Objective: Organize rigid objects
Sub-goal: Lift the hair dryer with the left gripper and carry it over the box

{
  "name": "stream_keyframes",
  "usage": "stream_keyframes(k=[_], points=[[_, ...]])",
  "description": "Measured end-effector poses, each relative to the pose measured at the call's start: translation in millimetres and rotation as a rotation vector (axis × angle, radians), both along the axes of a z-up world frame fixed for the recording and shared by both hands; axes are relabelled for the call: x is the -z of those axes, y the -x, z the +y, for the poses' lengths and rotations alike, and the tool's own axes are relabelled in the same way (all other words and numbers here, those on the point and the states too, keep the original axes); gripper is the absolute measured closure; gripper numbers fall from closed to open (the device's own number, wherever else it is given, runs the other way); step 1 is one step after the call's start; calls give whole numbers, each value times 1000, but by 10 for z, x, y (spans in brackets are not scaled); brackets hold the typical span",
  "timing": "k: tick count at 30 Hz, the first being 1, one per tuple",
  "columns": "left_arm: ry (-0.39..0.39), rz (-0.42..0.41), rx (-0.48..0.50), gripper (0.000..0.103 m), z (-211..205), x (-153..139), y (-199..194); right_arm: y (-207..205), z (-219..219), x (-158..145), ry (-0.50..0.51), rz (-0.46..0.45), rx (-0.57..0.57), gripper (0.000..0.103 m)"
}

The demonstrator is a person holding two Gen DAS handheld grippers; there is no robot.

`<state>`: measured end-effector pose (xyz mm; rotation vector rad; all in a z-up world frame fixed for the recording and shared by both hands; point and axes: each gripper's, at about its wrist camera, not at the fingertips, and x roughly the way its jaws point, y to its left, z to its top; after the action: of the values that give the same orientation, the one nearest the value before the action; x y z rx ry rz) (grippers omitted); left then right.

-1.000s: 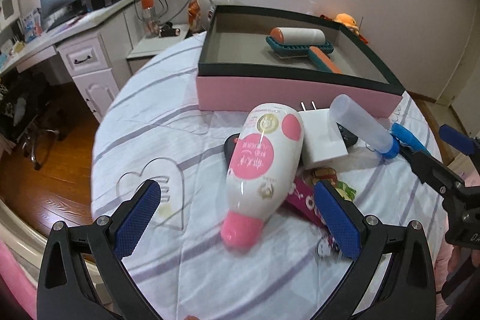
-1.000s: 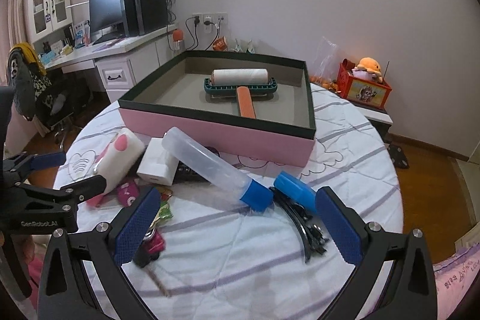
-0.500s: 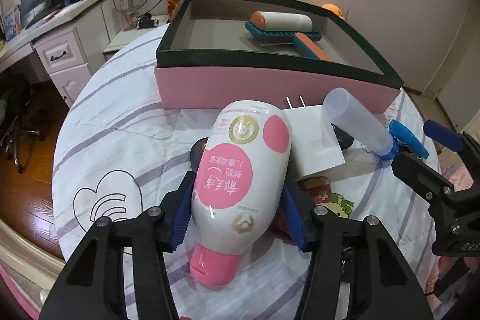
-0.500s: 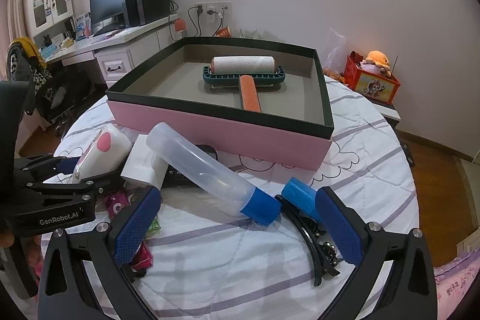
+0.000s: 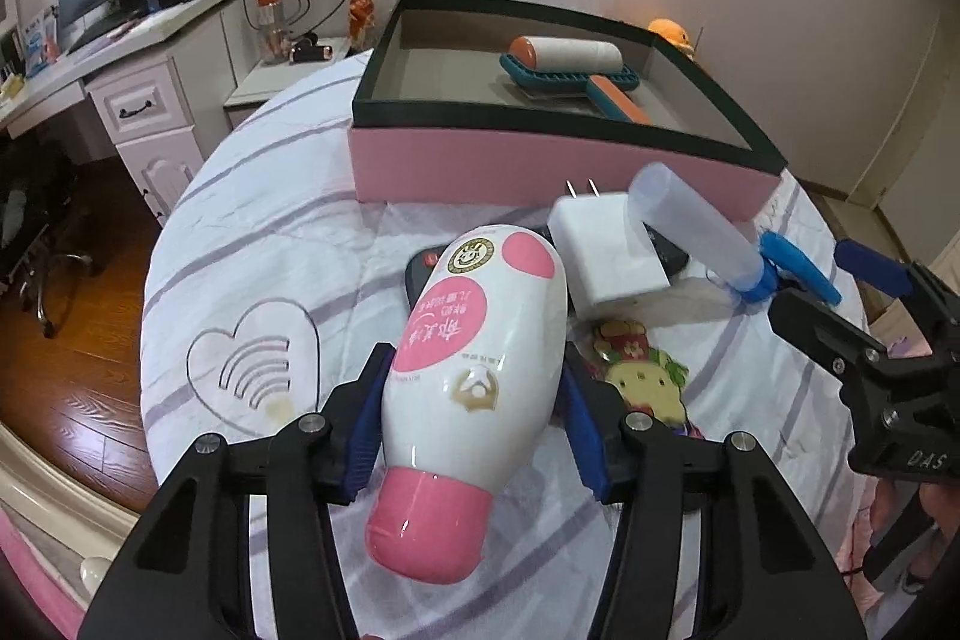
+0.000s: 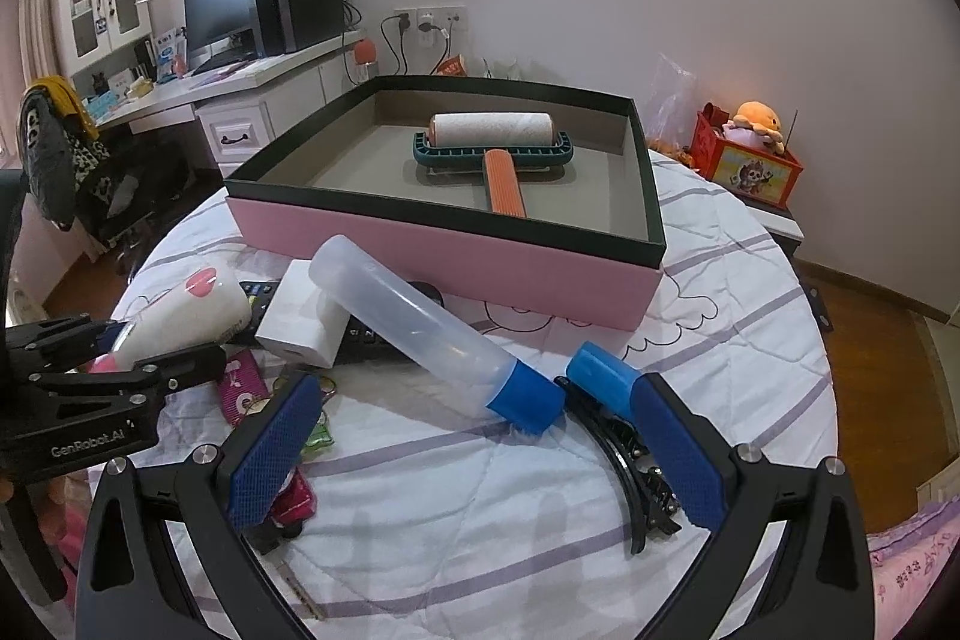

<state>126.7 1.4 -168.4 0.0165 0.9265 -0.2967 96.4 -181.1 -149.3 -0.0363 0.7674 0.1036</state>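
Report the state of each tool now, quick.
Left tool: closed on the pink-and-white bottle.
Right tool: open, holding nothing; the clear bottle with the blue cap lies ahead of it.

Round table [image 6: 750, 280] under a white quilted cover with lilac stripes and outline drawings.

- Far half: shallow pink box [image 6: 456, 250] with dark rim.
- Just in front of the box: black remote control [image 6: 372, 340], lying flat, partly covered.
- Near left: patterned cards and small pouches [image 5: 642, 370] on the cover.
- Near right edge: black hair claw clip [image 6: 636, 472].
- Beside the clip: blue cap [image 6: 594, 370], apart from the blue-collared clear tube [image 6: 420, 328], whose blue end rests on the cover.
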Motion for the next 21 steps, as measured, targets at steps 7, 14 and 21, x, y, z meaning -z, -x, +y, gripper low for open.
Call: stream_keyframes(k=[7,14,21], points=[[-6,12,0,50,57,34,199,90,-5,-2,-5,1,-4,0],[-31,40,-14,50,24,166,214,145,52,38,-9,9,-21,0],[-24,30,-17,50,7,182,106,136,41,75,-5,28,-21,0]])
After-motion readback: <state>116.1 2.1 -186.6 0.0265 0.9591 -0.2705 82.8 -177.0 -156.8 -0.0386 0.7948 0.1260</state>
